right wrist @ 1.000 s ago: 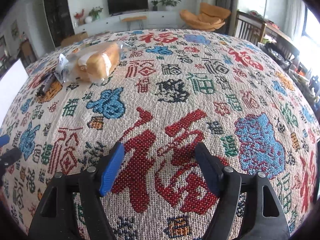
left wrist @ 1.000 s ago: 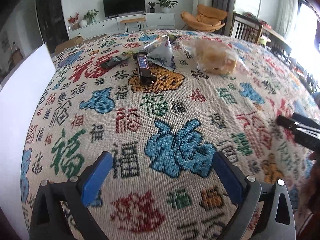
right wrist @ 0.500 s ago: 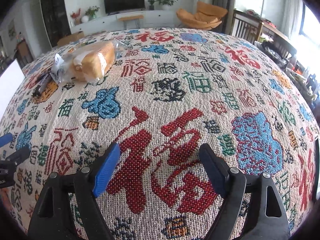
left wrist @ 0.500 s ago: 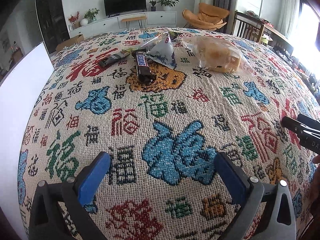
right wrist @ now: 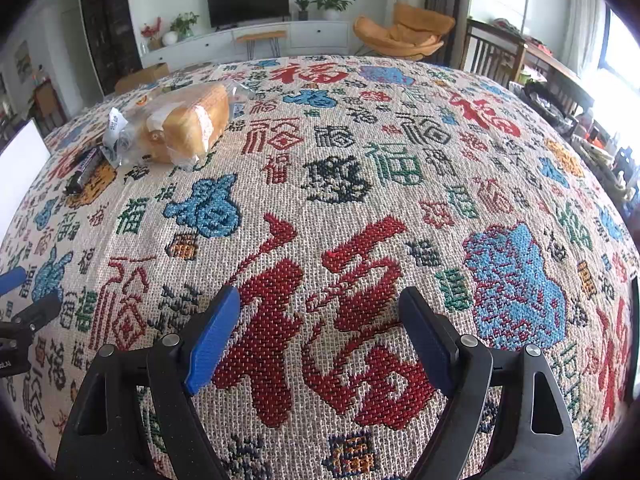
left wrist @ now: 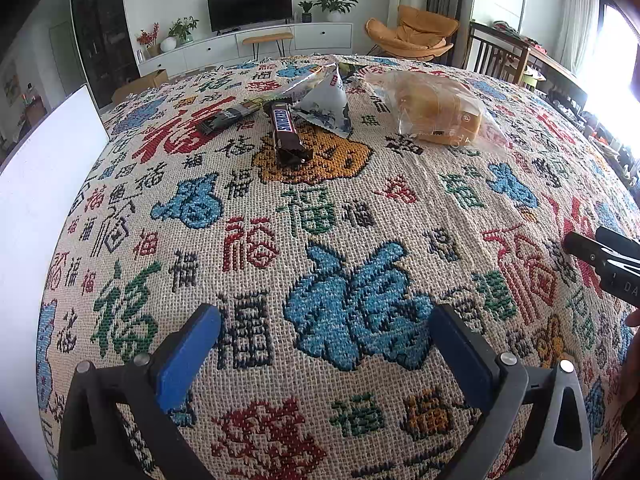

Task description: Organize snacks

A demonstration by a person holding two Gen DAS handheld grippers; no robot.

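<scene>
Snacks lie in a group at the far side of the patterned tablecloth [left wrist: 328, 216]. A brown Snickers bar [left wrist: 285, 132] rests lengthwise, with a dark flat bar [left wrist: 228, 118] to its left and a grey-blue triangular pouch [left wrist: 330, 106] behind it. A bagged bread loaf [left wrist: 436, 110] sits to the right. In the right wrist view the bread loaf [right wrist: 188, 122] and Snickers bar [right wrist: 82, 170] are far left. My left gripper [left wrist: 324, 336] is open and empty over bare cloth near the front. My right gripper [right wrist: 318, 320] is open too, holding nothing.
A white board or box wall [left wrist: 44, 200] stands along the table's left edge. Beyond the table are a TV console [left wrist: 248, 40], an orange chair [left wrist: 416, 34] and dark wooden chairs [left wrist: 500, 56] at the right. The right gripper's black tip [left wrist: 600, 256] shows at the right edge.
The right gripper's jaws have spread a little wider. Both hands have stayed in place, and the snacks have not moved.
</scene>
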